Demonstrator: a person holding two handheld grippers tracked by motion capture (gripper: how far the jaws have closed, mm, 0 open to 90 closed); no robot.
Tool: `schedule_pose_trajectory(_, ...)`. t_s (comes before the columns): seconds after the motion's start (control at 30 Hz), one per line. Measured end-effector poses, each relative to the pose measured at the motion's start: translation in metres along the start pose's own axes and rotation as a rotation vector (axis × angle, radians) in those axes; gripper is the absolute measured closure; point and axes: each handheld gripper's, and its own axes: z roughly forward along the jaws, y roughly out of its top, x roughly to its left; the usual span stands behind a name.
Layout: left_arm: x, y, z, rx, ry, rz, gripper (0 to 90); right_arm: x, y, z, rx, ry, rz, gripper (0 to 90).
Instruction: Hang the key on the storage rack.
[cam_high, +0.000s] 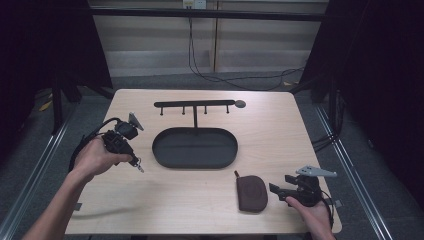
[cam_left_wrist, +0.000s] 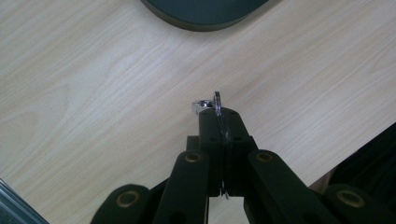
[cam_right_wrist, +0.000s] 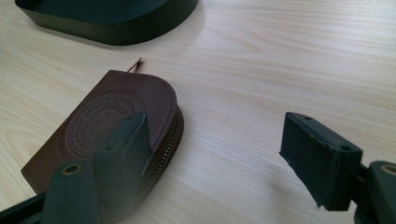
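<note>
— From above: what does the left gripper (cam_high: 134, 161) hold over the pale wooden table (cam_high: 280, 130)?
— Its own view shows jaws clamped on a small silver metal key ring (cam_left_wrist: 216, 103).
— And the right gripper (cam_right_wrist: 215, 154)?
— Jaws spread wide, beside the brown leather zip pouch (cam_right_wrist: 112, 121).

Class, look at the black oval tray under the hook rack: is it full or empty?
Empty. In the high view the black oval tray shows only its bare dark floor inside the rim.
</note>
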Motion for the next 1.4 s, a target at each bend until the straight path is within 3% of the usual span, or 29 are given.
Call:
schedule_pose_trajectory(0.3, 0.0, 0.009, -0.014, -0.03, 0.015, -0.058, 89.3, 0.0, 0.0, 0.001, 0.007, 0.002, 0.003, 23.9)
schedule_pose_trajectory(0.37, 0.0, 0.011, -0.018, -0.043, 0.0, -0.053, 89.3, 0.0, 0.0, 0.001, 0.01, 0.002, 0.004, 23.9)
schedule_pose_trajectory(0.67, -0.006, 0.024, -0.029, -0.03, 0.009, -0.011, 89.3, 0.0, 0.0, 0.0, 0.007, 0.003, 0.003, 23.8)
schedule_pose_trajectory(1.0, -0.004, 0.031, -0.039, -0.037, 0.008, -0.009, 89.3, 0.0, 0.0, 0.0, 0.008, 0.004, 0.002, 23.8)
schedule_pose_trajectory(1.23, -0.01, 0.04, -0.043, -0.034, 0.021, 0.021, 89.4, 0.0, 0.0, 0.0, 0.006, 0.005, 0.0, 23.8)
schedule_pose_trajectory(1.4, -0.015, 0.045, -0.047, -0.041, 0.008, 0.039, 89.3, 0.0, 0.0, 0.0, 0.007, 0.007, -0.001, 23.8)
